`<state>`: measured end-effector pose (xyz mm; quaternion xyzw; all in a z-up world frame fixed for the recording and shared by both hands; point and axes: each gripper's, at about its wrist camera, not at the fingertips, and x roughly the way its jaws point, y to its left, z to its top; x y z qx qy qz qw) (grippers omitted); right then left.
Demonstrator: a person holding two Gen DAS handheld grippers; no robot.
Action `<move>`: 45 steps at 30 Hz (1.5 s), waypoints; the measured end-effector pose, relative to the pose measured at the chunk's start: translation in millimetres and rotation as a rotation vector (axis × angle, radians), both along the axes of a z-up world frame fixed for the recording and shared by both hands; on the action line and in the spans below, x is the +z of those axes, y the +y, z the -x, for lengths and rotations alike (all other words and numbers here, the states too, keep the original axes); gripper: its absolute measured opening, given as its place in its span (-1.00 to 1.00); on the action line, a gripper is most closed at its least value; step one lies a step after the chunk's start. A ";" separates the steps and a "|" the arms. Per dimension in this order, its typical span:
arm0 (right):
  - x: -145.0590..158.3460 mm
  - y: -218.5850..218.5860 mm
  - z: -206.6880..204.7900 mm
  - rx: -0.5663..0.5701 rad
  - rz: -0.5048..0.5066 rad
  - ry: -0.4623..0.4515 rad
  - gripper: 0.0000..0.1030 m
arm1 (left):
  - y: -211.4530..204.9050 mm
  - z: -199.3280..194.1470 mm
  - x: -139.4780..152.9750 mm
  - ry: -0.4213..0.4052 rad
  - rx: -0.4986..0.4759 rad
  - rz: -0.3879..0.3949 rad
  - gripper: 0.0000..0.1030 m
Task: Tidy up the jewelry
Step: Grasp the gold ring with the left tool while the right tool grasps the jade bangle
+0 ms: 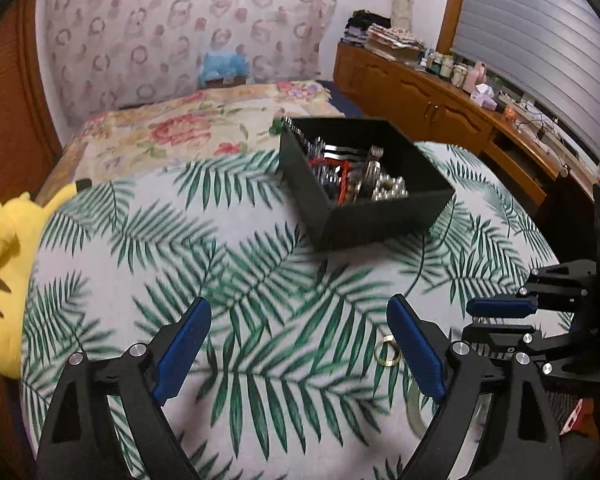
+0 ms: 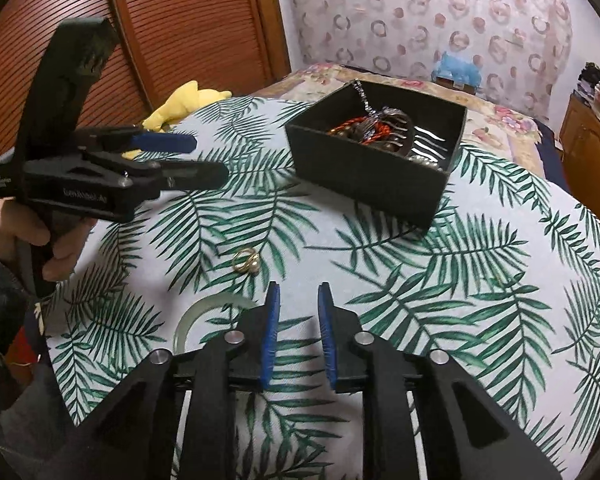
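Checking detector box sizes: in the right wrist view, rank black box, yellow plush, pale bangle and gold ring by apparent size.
1. black box
2. yellow plush and pale bangle: look similar, both partly hidden, and the bangle is nearer the camera, so unranked
3. gold ring, clearly smallest

A palm-leaf printed cloth [image 1: 260, 264] is spread over the near surface, and a floral bedspread [image 1: 188, 128] is seen just behind it. A yellow plush toy [image 1: 4, 280] is parked at the cloth's left edge, partly cut off by the frame. Farther back, a blue plush [image 1: 224, 66] is propped against a big cushion covered in ring-patterned fabric [image 1: 172, 28]. A long wooden cabinet [image 1: 432, 108] is lined up under the window blinds [image 1: 540, 48], with folded clothes [image 1: 384, 36] stacked on top plus a row of little jars and bottles too blurry to be identified. Brown louvered doors [image 2: 172, 24] are also visible.
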<state>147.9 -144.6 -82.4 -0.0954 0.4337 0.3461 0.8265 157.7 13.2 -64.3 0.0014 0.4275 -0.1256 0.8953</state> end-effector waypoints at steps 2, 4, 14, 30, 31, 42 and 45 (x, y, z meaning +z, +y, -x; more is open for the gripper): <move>-2.1 2.6 3.5 0.012 0.008 0.005 -0.58 | 1.5 4.7 -4.9 0.013 0.001 0.004 0.67; -4.1 5.9 6.7 0.025 0.019 0.006 -0.58 | 1.1 10.1 -9.9 0.024 -0.002 0.001 0.67; -11.9 16.0 15.1 0.079 0.085 -0.001 -0.58 | -1.8 21.1 -19.4 0.049 -0.018 -0.015 0.67; 0.3 -4.8 3.1 0.005 0.080 -0.067 -0.84 | -21.6 18.0 -24.3 0.057 -0.071 -0.036 0.67; 1.9 -7.7 1.8 -0.002 0.081 -0.073 -0.84 | -23.2 17.4 -24.8 0.057 -0.074 -0.036 0.67; 13.6 -41.3 -15.3 -0.110 0.061 -0.110 -0.84 | -45.2 17.4 -26.7 0.040 -0.127 -0.073 0.42; 13.2 -46.6 -18.2 -0.126 0.057 -0.111 -0.84 | -49.3 16.7 -28.1 0.041 -0.136 -0.086 0.27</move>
